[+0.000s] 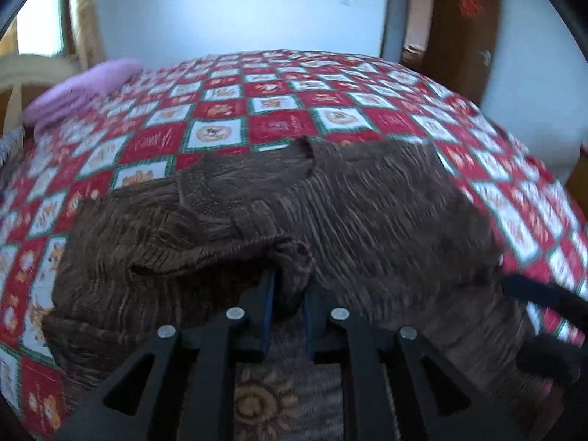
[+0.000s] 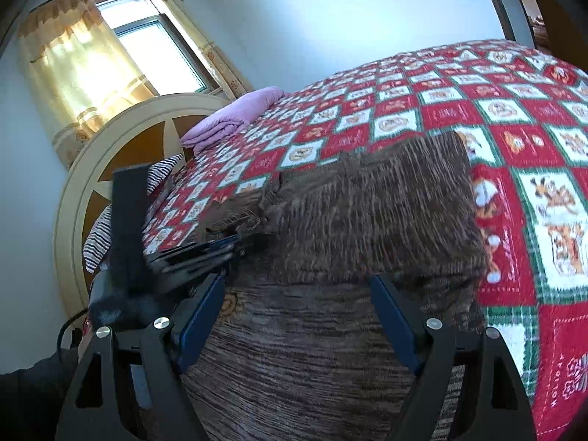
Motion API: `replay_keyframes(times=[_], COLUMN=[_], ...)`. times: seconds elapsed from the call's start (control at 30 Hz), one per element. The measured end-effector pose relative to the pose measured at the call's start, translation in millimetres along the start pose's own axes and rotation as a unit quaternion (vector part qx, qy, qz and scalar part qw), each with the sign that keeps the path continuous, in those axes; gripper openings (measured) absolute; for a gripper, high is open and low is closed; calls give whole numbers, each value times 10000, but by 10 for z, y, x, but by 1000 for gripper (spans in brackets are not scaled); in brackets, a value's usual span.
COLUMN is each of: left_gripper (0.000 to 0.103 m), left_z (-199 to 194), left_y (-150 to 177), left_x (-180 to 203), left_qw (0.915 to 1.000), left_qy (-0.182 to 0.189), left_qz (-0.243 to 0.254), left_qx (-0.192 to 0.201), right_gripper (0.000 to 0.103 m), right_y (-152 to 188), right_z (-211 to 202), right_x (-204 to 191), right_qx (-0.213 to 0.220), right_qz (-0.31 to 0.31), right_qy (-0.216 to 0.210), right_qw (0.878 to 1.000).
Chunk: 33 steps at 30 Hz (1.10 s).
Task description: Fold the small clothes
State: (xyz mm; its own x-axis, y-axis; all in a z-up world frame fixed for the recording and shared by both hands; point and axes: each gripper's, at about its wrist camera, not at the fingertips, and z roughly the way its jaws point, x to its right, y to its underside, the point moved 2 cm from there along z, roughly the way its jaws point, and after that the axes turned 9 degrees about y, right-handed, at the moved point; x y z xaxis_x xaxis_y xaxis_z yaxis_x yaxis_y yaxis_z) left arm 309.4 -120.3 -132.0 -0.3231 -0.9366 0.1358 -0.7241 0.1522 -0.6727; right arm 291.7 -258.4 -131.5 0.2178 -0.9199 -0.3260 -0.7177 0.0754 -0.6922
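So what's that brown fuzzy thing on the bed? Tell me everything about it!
The brown garment looks like a soft, ribbed knit with streaky lighter threads and an orange flower-like design near its close edge. It lies spread across the red, white and green patchwork bedspread, partly folded, with a rumpled fold in the middle. The left gripper pinches that fold; the right gripper hangs open over it.

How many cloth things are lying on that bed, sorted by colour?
Brown ribbed knitted garment: 1
Pink folded blanket: 1
Red, white and green checked bedspread: 1
Black-and-white striped cloth at the bed's edge: 1
Total: 4
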Motion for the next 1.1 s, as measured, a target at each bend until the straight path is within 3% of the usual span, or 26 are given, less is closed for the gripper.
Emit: replay_keyframes(times=[0.1, 0.17, 0.3, 0.4, 0.47, 0.57, 0.67, 0.93, 1.03, 1.1], left_gripper=[46, 68, 69, 72, 72, 72, 72, 72, 73, 73], left_z=[-242, -465, -687, -711, -638, -428, -334, -394, -388, -389], left_y=[64, 73, 53, 118, 175, 248, 349, 536, 518, 529], left_x=[-16, -164, -574, -974, -1305, -1672, -1800, -1566, -1645, -1682], left_qw=[9995, 9985, 9954, 9899, 9799, 9744, 9774, 9801, 9815, 9835], left_qy=[108, -147, -569, -1197, -1894, -2225, -2028, -1963, -1881, -1752], left_qz=[215, 252, 164, 119, 49, -267, -596, -298, -345, -451], left_qx=[185, 469, 751, 756, 621, 149, -29, 66, 56, 46], right_gripper=[82, 82, 82, 82, 82, 82, 82, 80, 67, 47], right_y=[31, 64, 150, 147, 128, 38, -90, -233, -156, -171], right_z=[28, 79, 187, 177, 180, 207, 342, 1082, 1445, 1577], right_x=[72, 114, 114, 35, -52, -264, -596, -1356, -1462, -1431], right_qx=[12, -44, -186, -160, -256, -375, -658, -1083, -1362, -1391], right_qz=[61, 129, 41, -145, -265, -581, -1054, -2200, -2549, -2586], right_qy=[55, 65, 161, 207, 134, 203, 245, 751, 1068, 1264], right_qw=[10000, 9999, 9997, 9996, 9992, 9974, 9919, 9666, 9514, 9475])
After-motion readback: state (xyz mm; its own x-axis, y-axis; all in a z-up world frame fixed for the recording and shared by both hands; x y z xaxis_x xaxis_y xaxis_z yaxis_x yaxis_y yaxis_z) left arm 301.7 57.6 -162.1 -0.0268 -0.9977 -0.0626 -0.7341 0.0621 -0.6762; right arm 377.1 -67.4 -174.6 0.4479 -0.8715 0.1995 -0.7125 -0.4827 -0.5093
